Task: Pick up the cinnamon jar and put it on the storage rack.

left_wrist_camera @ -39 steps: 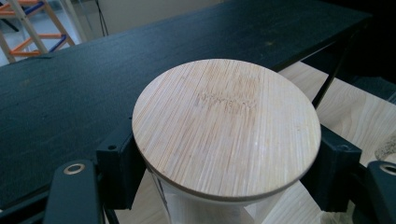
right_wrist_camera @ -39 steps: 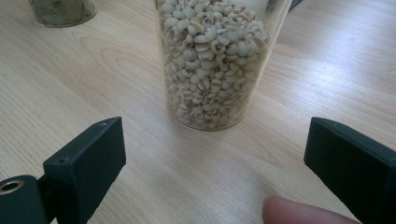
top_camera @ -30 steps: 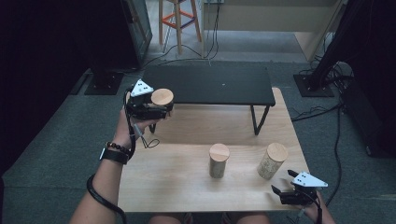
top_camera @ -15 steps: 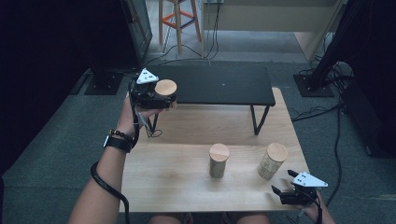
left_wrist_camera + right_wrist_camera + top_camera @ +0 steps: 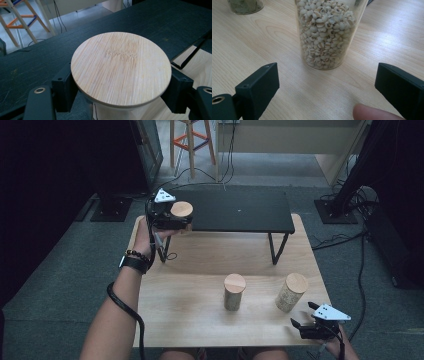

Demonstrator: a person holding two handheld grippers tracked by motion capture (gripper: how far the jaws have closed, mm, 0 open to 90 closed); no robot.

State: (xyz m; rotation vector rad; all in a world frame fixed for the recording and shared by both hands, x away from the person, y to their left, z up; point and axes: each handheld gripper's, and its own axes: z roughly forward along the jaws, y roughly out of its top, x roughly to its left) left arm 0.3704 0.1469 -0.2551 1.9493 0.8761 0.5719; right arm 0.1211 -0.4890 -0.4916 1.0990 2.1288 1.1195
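Gripping lidded jar between left claw jaws.

Middle jar: upright on the wooden counter, round wooden lid, dark leafy filling seen in the right gripper view.
Black shelf: low, on thin black legs, stands across the counter's far side.
Stool: orange rungs, pale wooden legs, on the floor beyond the counter.
Cables: black, loose on the grey carpet to the right.
Wristwatch: black band, beside a bead bracelet.
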